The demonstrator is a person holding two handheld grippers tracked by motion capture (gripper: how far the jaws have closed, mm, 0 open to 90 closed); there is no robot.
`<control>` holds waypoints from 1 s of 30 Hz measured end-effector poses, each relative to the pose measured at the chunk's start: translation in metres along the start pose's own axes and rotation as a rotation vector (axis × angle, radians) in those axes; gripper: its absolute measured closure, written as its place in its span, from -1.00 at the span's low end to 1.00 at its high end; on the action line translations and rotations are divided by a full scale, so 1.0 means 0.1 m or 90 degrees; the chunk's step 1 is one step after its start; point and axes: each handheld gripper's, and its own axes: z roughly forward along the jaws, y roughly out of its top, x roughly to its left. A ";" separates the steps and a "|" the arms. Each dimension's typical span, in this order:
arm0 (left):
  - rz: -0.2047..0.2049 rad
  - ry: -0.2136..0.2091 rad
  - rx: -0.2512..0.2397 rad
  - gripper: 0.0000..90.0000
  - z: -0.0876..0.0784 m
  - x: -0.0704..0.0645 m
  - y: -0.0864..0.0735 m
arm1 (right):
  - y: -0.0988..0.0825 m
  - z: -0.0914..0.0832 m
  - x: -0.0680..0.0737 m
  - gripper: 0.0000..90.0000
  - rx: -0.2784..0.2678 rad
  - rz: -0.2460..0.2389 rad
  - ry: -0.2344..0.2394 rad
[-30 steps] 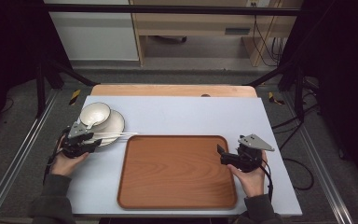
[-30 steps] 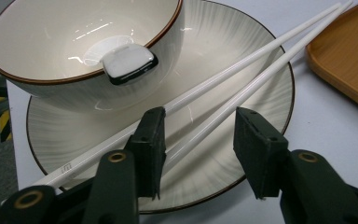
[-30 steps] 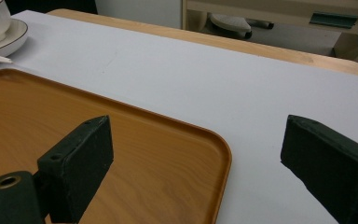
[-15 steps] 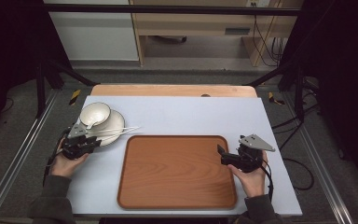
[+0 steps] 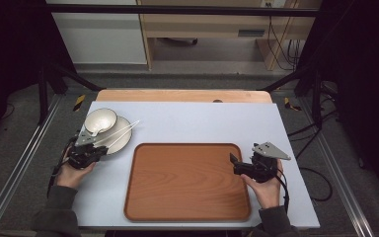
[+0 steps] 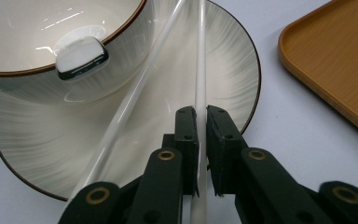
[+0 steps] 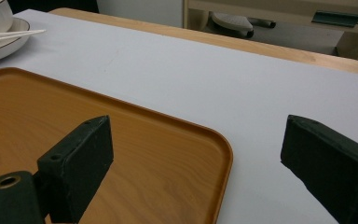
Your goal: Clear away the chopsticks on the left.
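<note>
Two grippers: one in each of the person's hands, at the near side of the table.
Left gripper (image 5: 100, 149): jaws clamped on one chopstick (image 6: 200, 84), which passes between the pads and runs on over the plate.
Right gripper (image 5: 235, 164): jaws spread wide with nothing between them; it sits at the tray's right edge, one jaw over the tray and the other over the mat.
Chopsticks: two, white; the second chopstick (image 6: 135, 93) lies loose across the plate, just beside the bowl, left of the gripped one in the left gripper view.
Bowls: one bowl (image 5: 100, 120), white with a brown rim, resting on the far-left part of the plate.
Plates: one plate (image 5: 119, 139), pale with a dark rim, at the left of the table, just beside the tray's far-left corner but apart from it.
Trays: one tray (image 5: 187, 180), brown wood with rounded corners, in the middle of the near side, with nothing lying on it.
Surface: pale grey mat (image 5: 202, 121) covering a wooden table (image 5: 182, 95), whose far edge shows bare.
Room: grey floor, black frame poles on both sides, cables at the right, light wooden furniture beyond.
</note>
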 end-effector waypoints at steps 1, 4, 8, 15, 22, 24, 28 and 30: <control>-0.002 0.001 0.000 0.84 0.00 0.00 0.00 | 0.00 0.00 0.00 -0.80 0.000 0.001 0.000; -0.012 0.000 0.000 0.84 0.01 -0.01 0.01 | 0.00 0.00 0.00 -0.80 0.002 -0.001 -0.001; -0.029 -0.006 -0.010 0.71 0.04 -0.03 0.06 | 0.00 0.00 0.00 -0.80 0.002 0.000 0.000; -0.037 -0.004 0.015 0.68 0.18 -0.05 0.17 | 0.00 0.00 -0.01 -0.80 0.002 0.003 -0.002; -0.049 -0.003 0.028 0.79 0.27 -0.04 0.21 | 0.00 0.00 -0.01 -0.80 0.002 0.003 -0.002; -0.059 -0.004 0.022 0.83 0.25 -0.04 0.21 | 0.00 0.00 -0.01 -0.80 0.003 0.005 -0.002; -0.063 -0.008 0.019 0.85 0.22 -0.07 0.22 | 0.00 0.00 0.00 -0.80 0.002 0.002 -0.002; -0.064 -0.008 0.020 0.86 0.22 -0.08 0.22 | 0.00 0.00 0.00 -0.80 0.003 0.002 -0.002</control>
